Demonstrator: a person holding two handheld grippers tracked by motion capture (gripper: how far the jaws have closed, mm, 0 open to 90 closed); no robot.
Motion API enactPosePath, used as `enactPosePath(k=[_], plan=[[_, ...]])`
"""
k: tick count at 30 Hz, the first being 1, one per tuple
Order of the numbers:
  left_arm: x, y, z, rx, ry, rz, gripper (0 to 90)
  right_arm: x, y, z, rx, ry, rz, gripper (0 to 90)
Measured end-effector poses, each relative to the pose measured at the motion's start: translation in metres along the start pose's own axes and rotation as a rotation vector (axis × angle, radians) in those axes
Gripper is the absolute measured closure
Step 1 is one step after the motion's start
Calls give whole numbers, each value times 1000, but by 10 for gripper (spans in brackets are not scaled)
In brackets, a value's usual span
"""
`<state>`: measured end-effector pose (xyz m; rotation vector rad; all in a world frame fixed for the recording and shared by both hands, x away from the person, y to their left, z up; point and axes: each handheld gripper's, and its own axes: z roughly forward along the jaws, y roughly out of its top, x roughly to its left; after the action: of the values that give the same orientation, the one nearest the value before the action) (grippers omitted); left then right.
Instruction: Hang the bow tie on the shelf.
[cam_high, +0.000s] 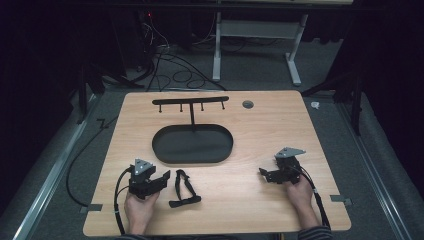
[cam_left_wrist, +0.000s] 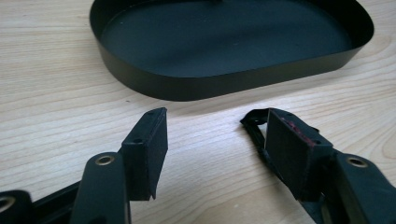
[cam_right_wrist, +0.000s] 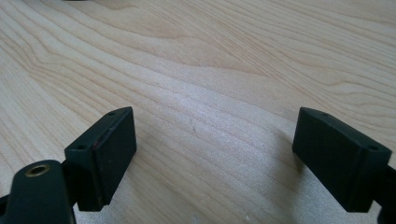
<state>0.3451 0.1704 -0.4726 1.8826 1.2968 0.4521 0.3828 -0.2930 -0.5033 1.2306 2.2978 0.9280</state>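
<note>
Two grippers idle, jaws spread, nothing pinched: pre-grasp.
Next: left gripper (cam_high: 161, 180) reaches black looped strap (cam_high: 183, 188) at its 3 o'clock; right gripper (cam_high: 266, 174) waits on tabletop (cam_high: 260, 130).

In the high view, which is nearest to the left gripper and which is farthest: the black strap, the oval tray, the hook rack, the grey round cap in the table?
From the left gripper:
1. Black strap, just to its right.
2. Oval tray, ahead at table centre.
3. Hook rack, standing behind the tray.
4. Grey round cap, far edge, to the right.
</note>
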Motion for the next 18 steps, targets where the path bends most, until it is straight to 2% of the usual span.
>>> enactPosePath(k=[18], plan=[[-18,1,6,32,-33,27,407,0,0,0,2,1,0,143]])
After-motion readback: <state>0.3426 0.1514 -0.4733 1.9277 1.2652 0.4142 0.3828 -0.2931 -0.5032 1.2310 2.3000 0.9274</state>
